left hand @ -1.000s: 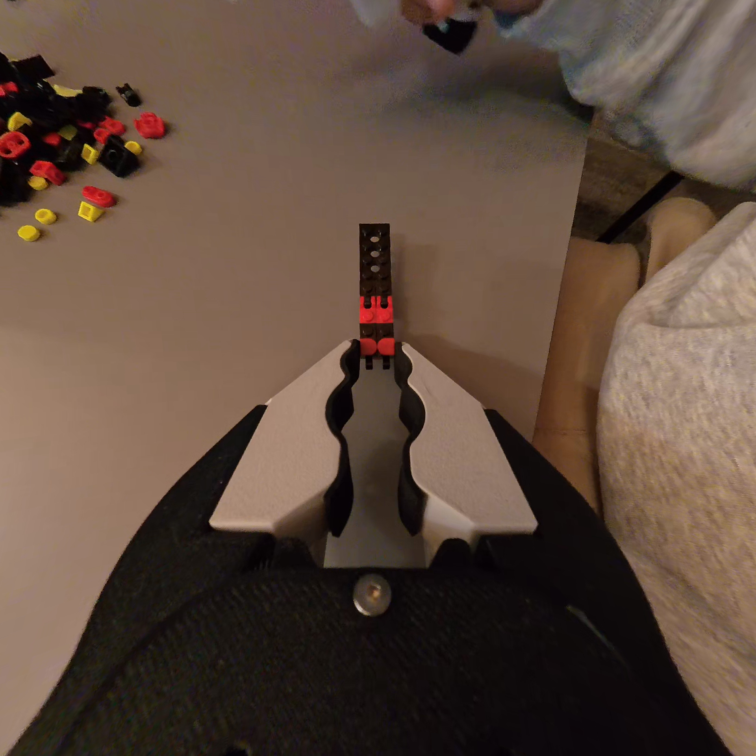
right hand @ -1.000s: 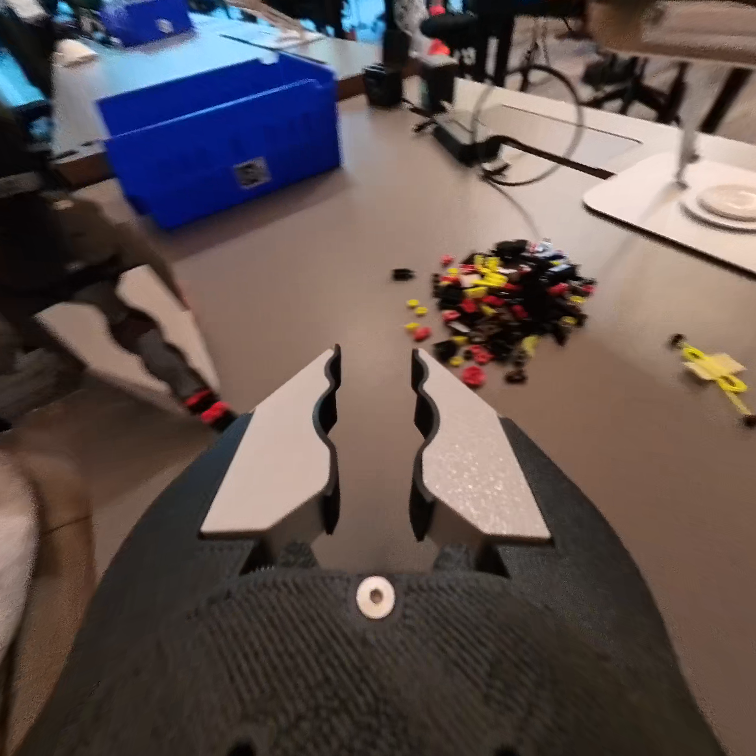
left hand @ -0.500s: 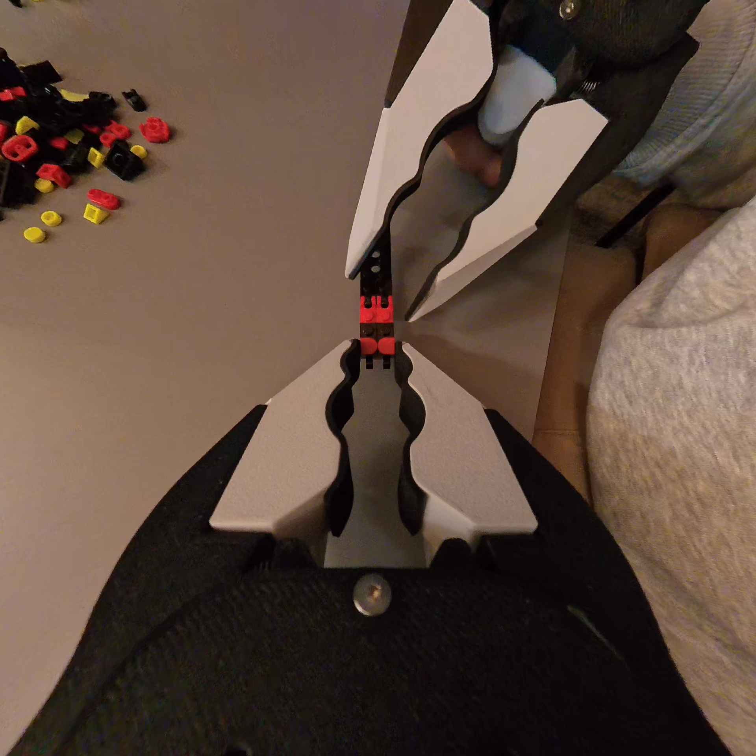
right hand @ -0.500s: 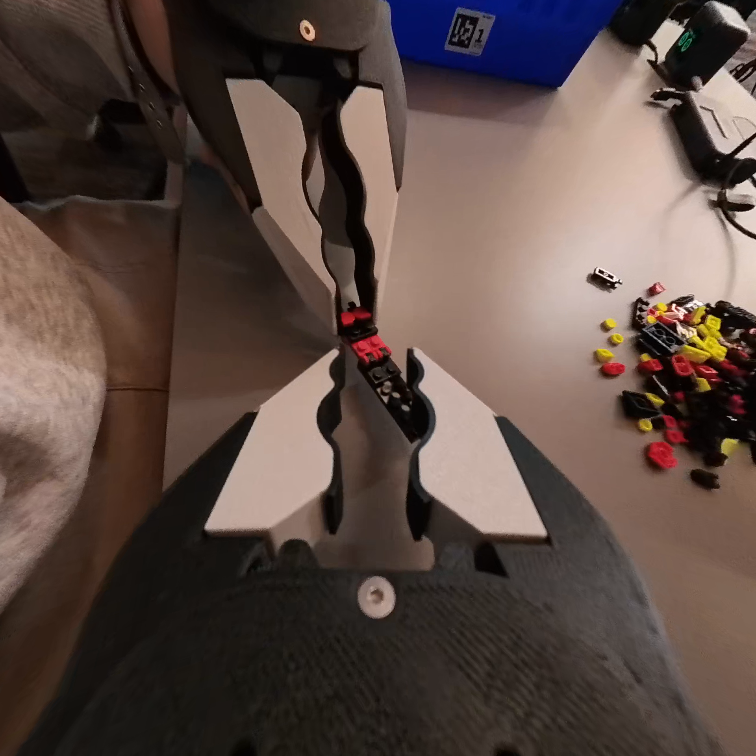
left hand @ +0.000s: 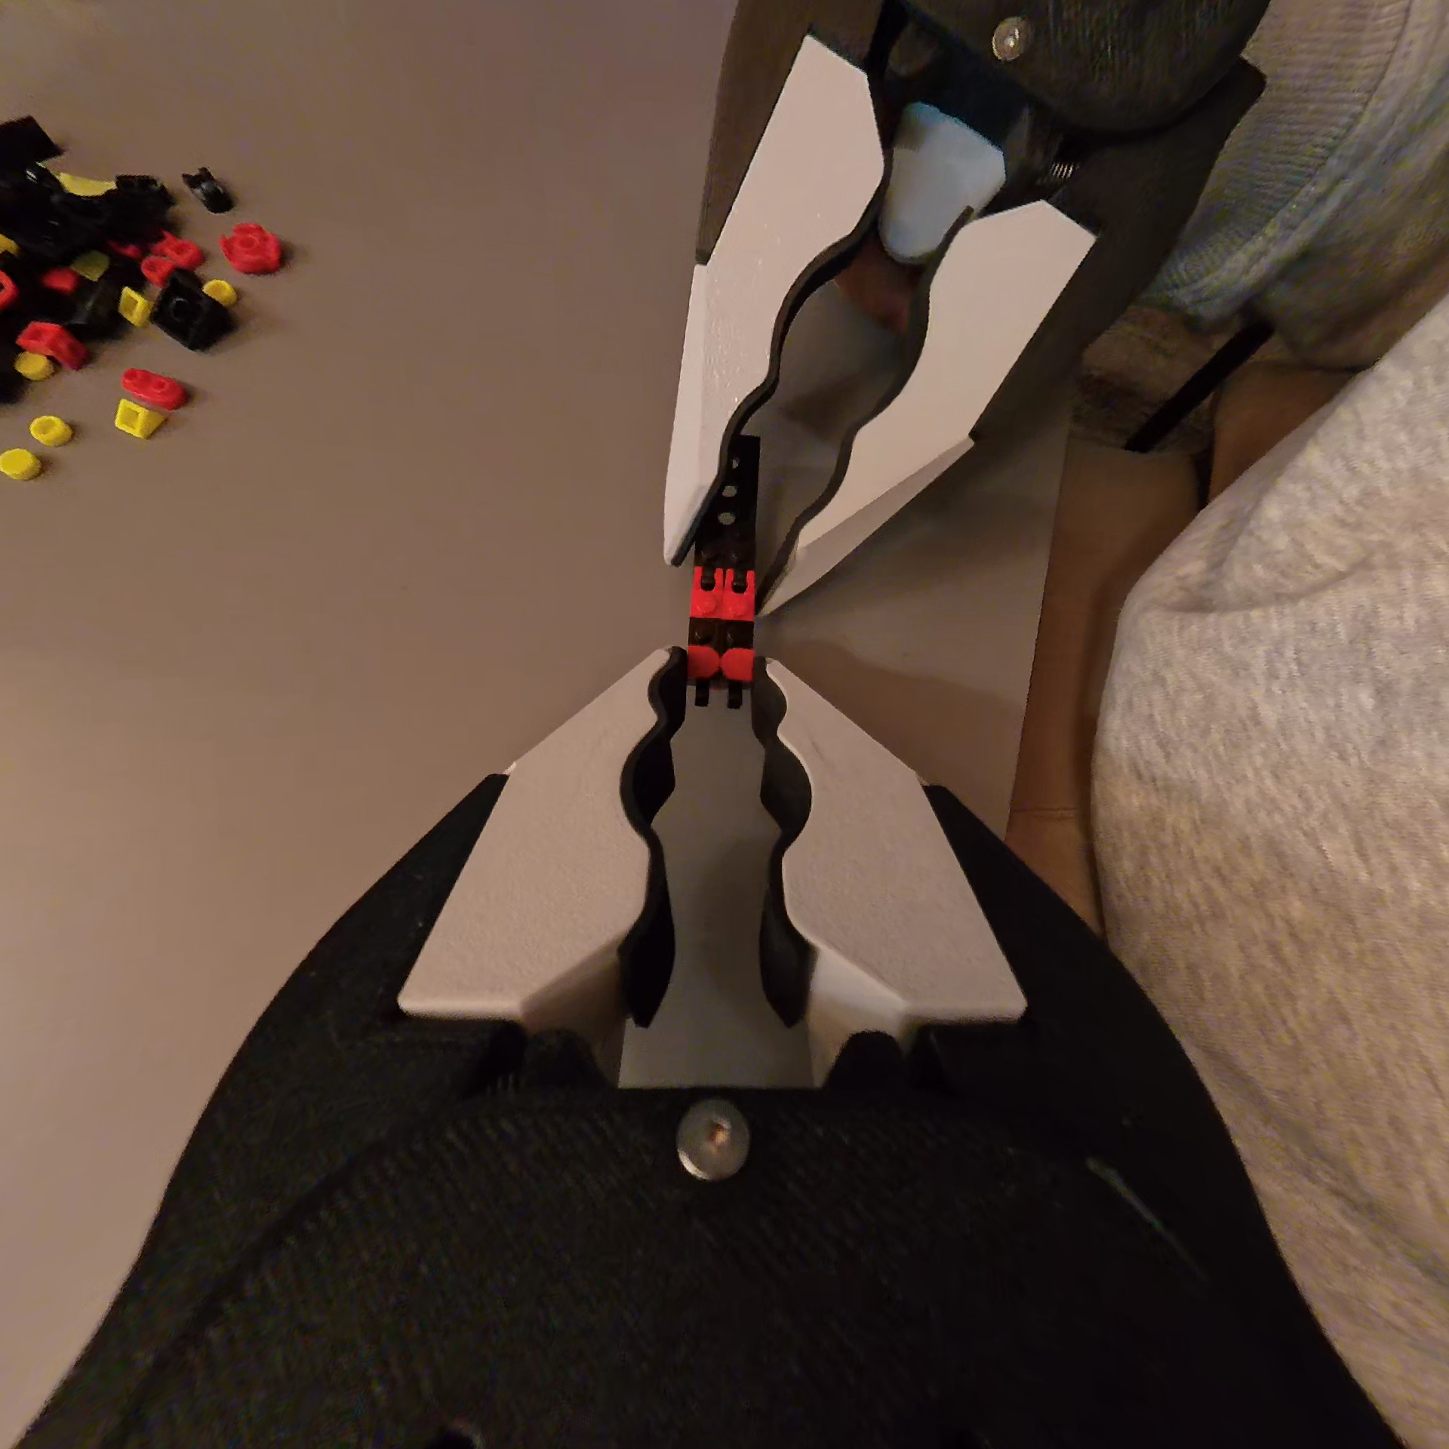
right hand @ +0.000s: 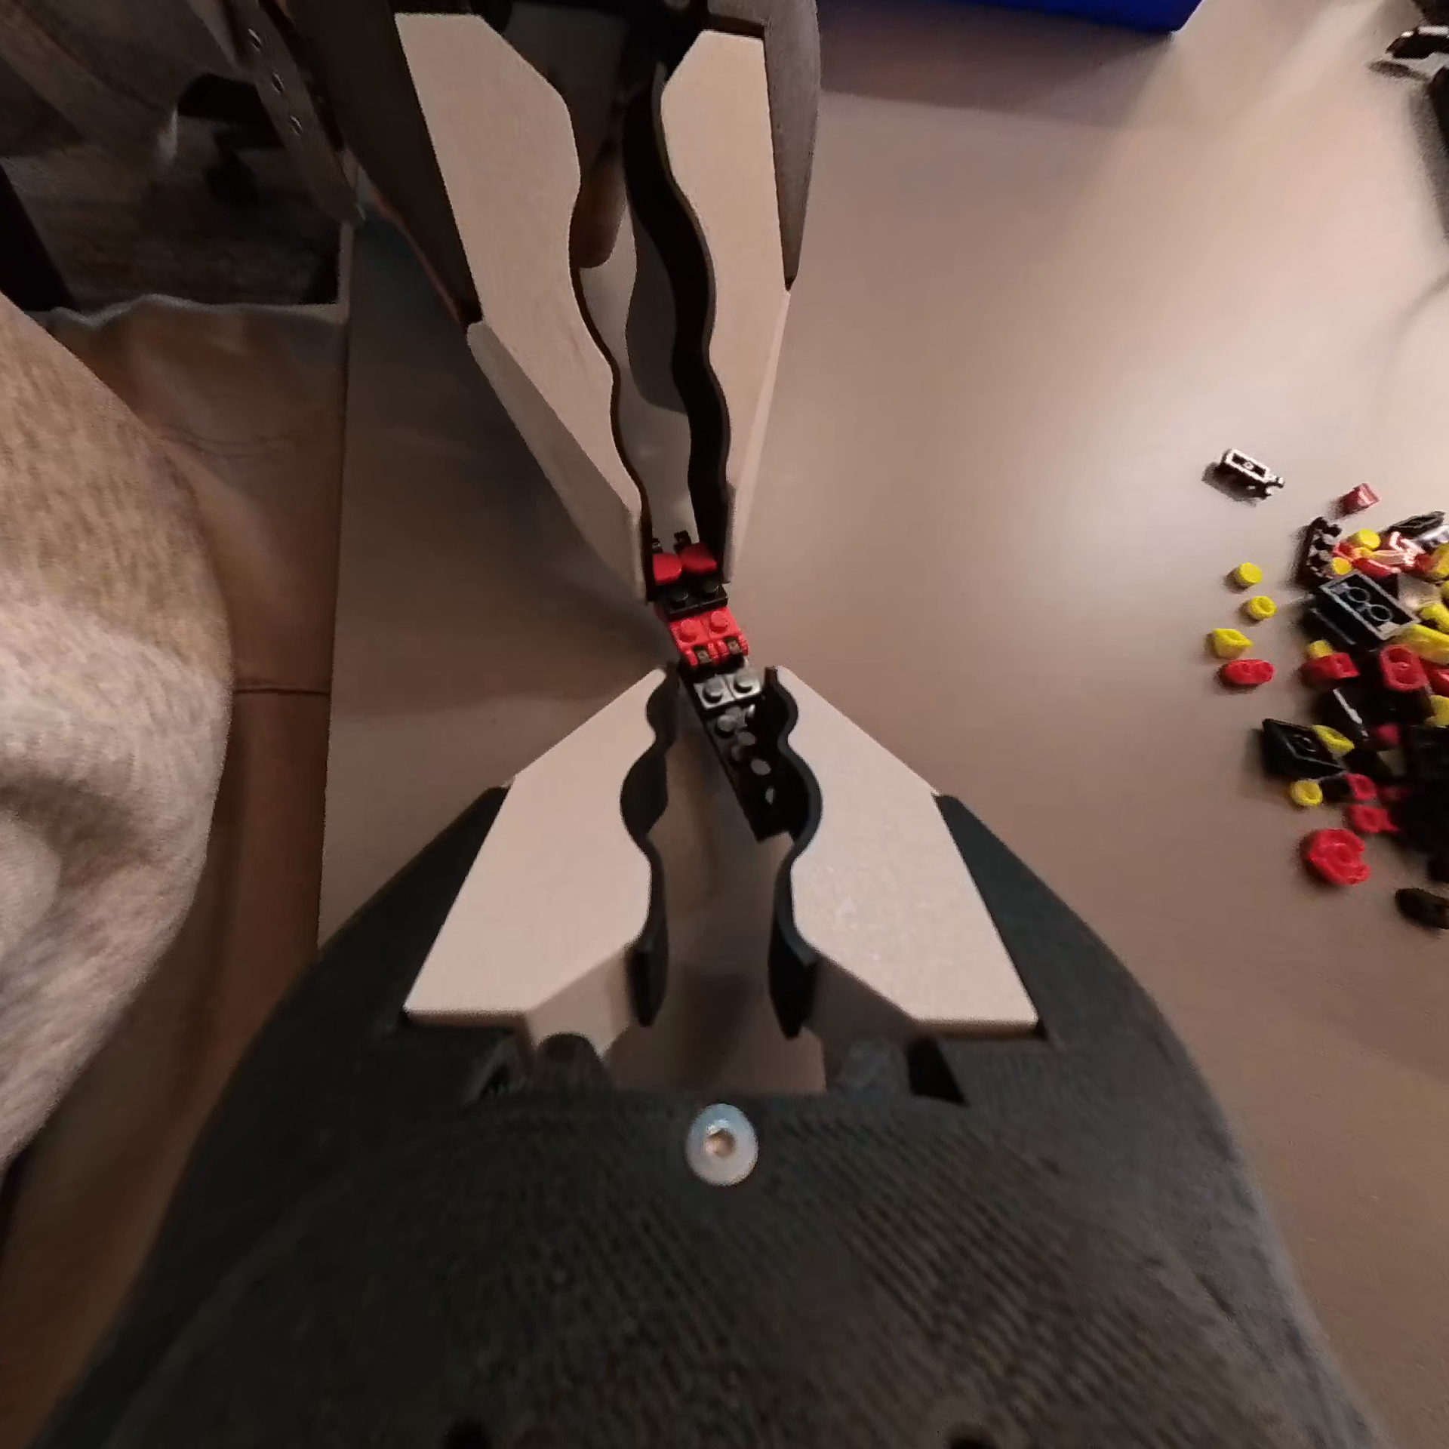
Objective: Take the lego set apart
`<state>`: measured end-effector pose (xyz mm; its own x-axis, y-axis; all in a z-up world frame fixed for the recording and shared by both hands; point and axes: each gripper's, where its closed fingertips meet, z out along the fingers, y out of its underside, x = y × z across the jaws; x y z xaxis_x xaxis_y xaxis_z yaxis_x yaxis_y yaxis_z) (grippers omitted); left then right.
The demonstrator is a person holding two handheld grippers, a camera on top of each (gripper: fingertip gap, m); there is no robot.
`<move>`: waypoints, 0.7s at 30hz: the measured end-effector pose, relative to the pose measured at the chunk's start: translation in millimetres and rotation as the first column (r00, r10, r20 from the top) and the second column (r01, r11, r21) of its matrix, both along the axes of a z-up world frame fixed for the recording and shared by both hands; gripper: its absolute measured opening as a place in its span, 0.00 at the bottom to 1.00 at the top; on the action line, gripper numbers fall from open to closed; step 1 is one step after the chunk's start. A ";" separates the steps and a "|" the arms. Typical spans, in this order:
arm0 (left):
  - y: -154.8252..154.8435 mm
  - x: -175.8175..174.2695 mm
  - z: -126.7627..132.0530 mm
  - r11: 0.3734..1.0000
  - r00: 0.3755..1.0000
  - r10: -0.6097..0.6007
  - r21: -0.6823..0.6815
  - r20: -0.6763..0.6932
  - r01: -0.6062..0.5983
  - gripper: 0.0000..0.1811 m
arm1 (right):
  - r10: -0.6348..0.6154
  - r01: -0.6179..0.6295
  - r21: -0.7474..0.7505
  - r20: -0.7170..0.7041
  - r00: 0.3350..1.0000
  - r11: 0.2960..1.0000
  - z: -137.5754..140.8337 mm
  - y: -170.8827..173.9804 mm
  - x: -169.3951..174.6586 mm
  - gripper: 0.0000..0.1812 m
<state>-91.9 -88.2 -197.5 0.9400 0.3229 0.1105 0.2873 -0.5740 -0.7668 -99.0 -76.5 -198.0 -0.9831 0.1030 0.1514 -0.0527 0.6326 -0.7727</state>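
A narrow lego strip (left hand: 725, 604) of black plates with red pieces is held in the air above the tan table (left hand: 392, 549). My left gripper (left hand: 720, 666) is shut on the strip's near end, at the two round red pieces. My right gripper (left hand: 725, 584) comes in from the top, its jaws narrowed around the black far end. In the right wrist view the black end of the strip (right hand: 733, 737) lies slanted between my right gripper's (right hand: 720, 678) fingers, against the right pad, with a small gap on the left. The left gripper (right hand: 688, 568) faces it.
A pile of loose black, red and yellow pieces (left hand: 94, 298) lies on the table, also in the right wrist view (right hand: 1380, 690). A person's grey clothing (left hand: 1294, 784) and a brown seat (left hand: 1098, 588) lie past the table edge, close to both grippers. Left and right tips are no more than a few centimetres apart.
My right gripper swung in from over the table to the strip held by my left gripper and has narrowed its jaws around the black end. The left gripper has kept its hold.
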 end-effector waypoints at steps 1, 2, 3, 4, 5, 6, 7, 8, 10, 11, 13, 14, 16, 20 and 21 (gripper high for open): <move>0.1 0.3 0.4 1.000 1.000 -0.002 0.003 0.002 0.002 0.09 | 0.002 -0.002 -0.005 0.007 1.000 1.000 0.7 0.2 0.2 0.10; 0.0 0.4 0.8 1.000 1.000 -0.003 0.007 0.005 0.003 0.09 | 0.003 -0.002 -0.011 0.015 1.000 1.000 1.4 0.3 0.4 0.10; 0.0 0.5 1.4 1.000 1.000 -0.004 0.012 0.008 0.004 0.09 | 0.004 -0.003 -0.015 0.021 1.000 1.000 2.0 0.3 0.6 0.10; 0.0 0.7 1.9 1.000 1.000 -0.005 0.016 0.011 0.005 0.09 | 0.005 -0.005 -0.018 0.026 1.000 1.000 2.5 0.3 0.8 0.10; 0.1 0.9 2.2 1.000 1.000 -0.006 0.019 0.013 0.006 0.09 | 0.007 -0.006 -0.020 0.028 1.000 1.000 2.8 0.4 1.0 0.10; 0.1 0.9 2.4 1.000 1.000 -0.007 0.021 0.015 0.006 0.09 | 0.007 -0.007 -0.022 0.030 1.000 1.000 2.9 0.4 1.1 0.10; 0.1 1.0 2.3 1.000 1.000 -0.007 0.021 0.016 0.007 0.09 | 0.008 -0.007 -0.022 0.032 0.999 1.000 3.0 0.5 1.2 0.10; 0.1 1.1 2.3 1.000 1.000 -0.008 0.020 0.017 0.007 0.09 | 0.009 -0.008 -0.021 0.034 0.999 1.000 2.8 0.4 1.4 0.10; 0.1 1.2 2.0 1.000 1.000 -0.008 0.019 0.020 0.008 0.09 | 0.009 -0.009 -0.020 0.039 0.999 1.000 2.6 0.5 1.5 0.10; 0.1 1.3 2.0 1.000 1.000 -0.008 0.019 0.021 0.008 0.09 | 0.010 -0.009 -0.020 0.041 0.999 1.000 2.5 0.5 1.5 0.10; 0.1 1.3 1.8 1.000 1.000 -0.009 0.019 0.025 0.008 0.09 | 0.009 -0.009 -0.019 0.044 0.999 1.000 2.3 0.6 1.6 0.10; 0.0 1.3 1.7 1.000 1.000 -0.008 0.019 0.027 0.008 0.09 | 0.009 -0.008 -0.018 0.045 0.999 1.000 2.2 0.5 1.5 0.10; -0.1 1.2 1.4 1.000 1.000 -0.007 0.017 0.028 0.006 0.09 | 0.008 -0.007 -0.016 0.046 0.999 1.000 2.0 0.5 1.3 0.10; -0.1 1.4 1.0 1.000 1.000 -0.007 0.014 0.030 0.007 0.09 | 0.007 -0.007 -0.013 0.049 0.999 1.000 1.5 0.7 1.4 0.10; -0.1 1.4 1.0 1.000 1.000 -0.007 0.014 0.030 0.007 0.09 | 0.007 -0.007 -0.013 0.050 0.999 1.000 1.5 0.6 1.3 0.10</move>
